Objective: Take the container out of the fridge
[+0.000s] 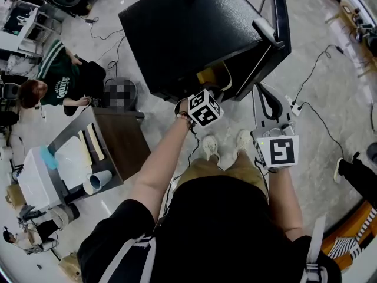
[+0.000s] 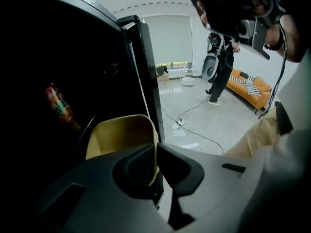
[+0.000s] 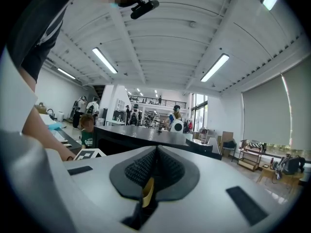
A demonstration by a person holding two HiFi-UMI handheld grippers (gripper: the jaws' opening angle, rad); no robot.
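A black mini fridge stands on the floor with its door swung open to the right. A yellow container sits at the fridge's opening. My left gripper is shut on the container, its fingers clamped on the right wall, one inside and one outside. A red and green bottle stands deeper in the dark fridge. My right gripper hangs beside the open door and touches nothing. Its jaws are shut, with only a thin yellow sliver showing in the seam below the pads.
A dark side table with a white box, flat sheets and a roll stands at the left, and a person in a green shirt crouches beyond it. Cables and a power strip lie on the floor right of the fridge. An orange sofa stands farther off.
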